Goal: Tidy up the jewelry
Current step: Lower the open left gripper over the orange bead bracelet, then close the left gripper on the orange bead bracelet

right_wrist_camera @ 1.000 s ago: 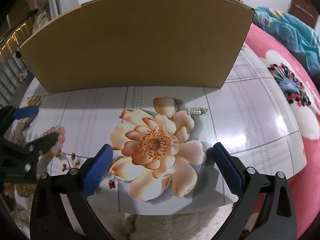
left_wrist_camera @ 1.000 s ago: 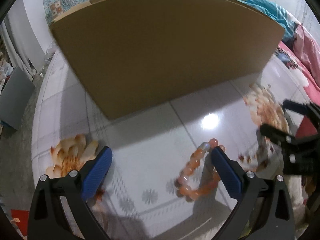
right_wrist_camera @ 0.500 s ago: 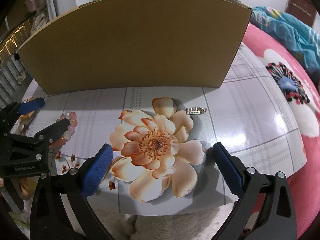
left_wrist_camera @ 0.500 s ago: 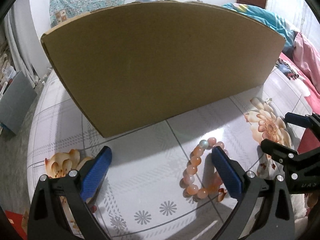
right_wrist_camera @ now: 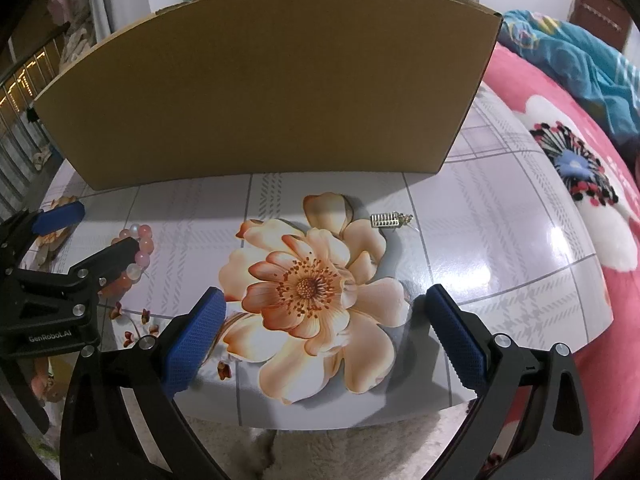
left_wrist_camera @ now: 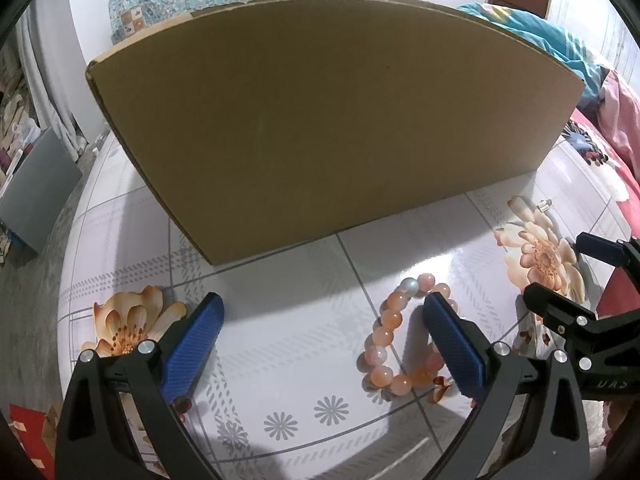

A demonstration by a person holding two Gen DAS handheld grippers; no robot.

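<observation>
Left wrist view: the left gripper [left_wrist_camera: 320, 312] is spread wide and holds nothing. Its blue fingers [left_wrist_camera: 192, 340] hover low over the glossy floral tabletop [left_wrist_camera: 280, 344]. A bracelet [left_wrist_camera: 396, 336] of orange and pink beads lies flat on the tabletop. The right-hand finger sits over the bracelet's right part and hides some beads; contact cannot be determined. A large cardboard box [left_wrist_camera: 328, 120] stands upright on the tabletop beyond the bracelet. The right gripper [left_wrist_camera: 560, 272] is visible at the right edge, also spread apart. A small clear trinket [left_wrist_camera: 545, 205] lies near the box's right corner.

Right wrist view: the right gripper [right_wrist_camera: 320, 312] is wide open and empty, positioned above a large printed flower [right_wrist_camera: 312, 284] near the tabletop's front edge. A small silver earring [right_wrist_camera: 390, 220] lies on the tabletop just beyond the flower, near the box [right_wrist_camera: 272, 88]. At the left edge, the left gripper [right_wrist_camera: 80, 236] stands over the bracelet [right_wrist_camera: 140, 248], partly covering it. A pink blanket [right_wrist_camera: 580, 160] lies to the right.
</observation>
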